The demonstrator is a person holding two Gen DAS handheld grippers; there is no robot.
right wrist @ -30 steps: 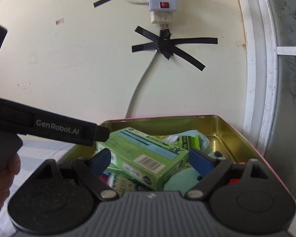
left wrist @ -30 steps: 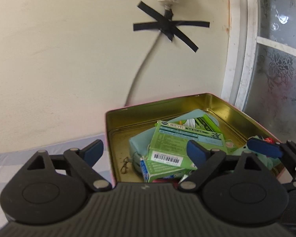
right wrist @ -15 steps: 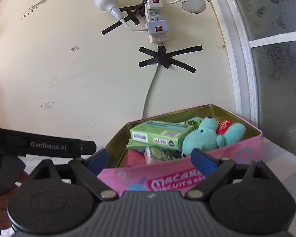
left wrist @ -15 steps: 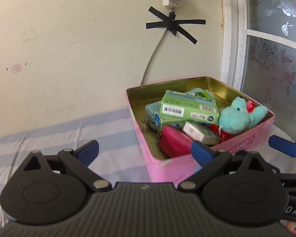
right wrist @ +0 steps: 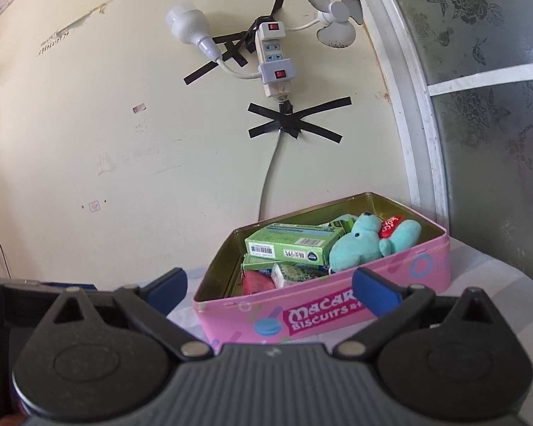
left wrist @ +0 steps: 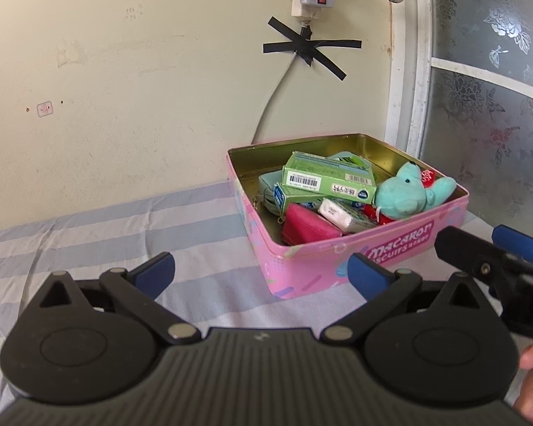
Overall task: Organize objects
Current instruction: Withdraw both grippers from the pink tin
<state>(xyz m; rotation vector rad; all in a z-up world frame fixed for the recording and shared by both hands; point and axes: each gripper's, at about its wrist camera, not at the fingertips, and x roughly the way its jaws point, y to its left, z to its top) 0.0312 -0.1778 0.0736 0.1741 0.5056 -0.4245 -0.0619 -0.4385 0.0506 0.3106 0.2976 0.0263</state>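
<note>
We have drawn both tools back from the pink tin (left wrist: 355, 259); a second ago they hung over it. Left tool (left wrist: 261, 268) and right tool (right wrist: 270, 285) are opening, nothing between them. The tin, ahead on the striped surface (left wrist: 124, 234), holds two green boxes (left wrist: 328, 177), one teal plush (left wrist: 408, 191).
</note>
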